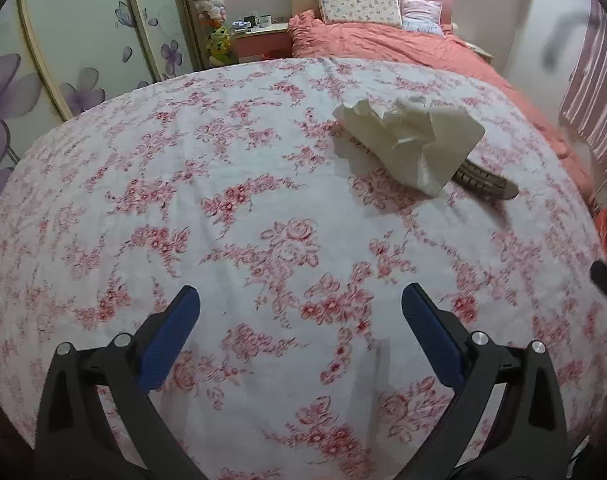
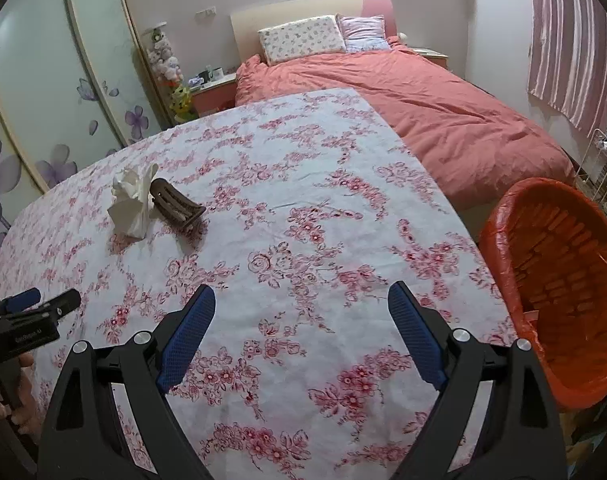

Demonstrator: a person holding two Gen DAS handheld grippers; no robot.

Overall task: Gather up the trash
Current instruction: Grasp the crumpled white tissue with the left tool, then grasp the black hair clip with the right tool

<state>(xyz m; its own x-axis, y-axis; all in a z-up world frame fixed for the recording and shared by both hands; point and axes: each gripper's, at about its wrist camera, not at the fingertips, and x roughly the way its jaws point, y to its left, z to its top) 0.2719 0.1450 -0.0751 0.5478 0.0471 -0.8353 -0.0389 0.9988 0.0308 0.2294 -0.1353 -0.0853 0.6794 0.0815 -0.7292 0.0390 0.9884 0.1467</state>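
Left gripper [image 1: 301, 300] and right gripper [image 2: 301, 300] jaws apart, empty; crumpled tissue [image 1: 411, 136] ahead on desk [image 1: 223, 240], touching brown clip [image 2: 177, 204].

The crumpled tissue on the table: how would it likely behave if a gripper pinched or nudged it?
The tissue looks thin and creased, so it would probably crush flat when pinched. It likely weighs little and would slide over the tablecloth if nudged. It leans on the brown hair clip, which might shift too.
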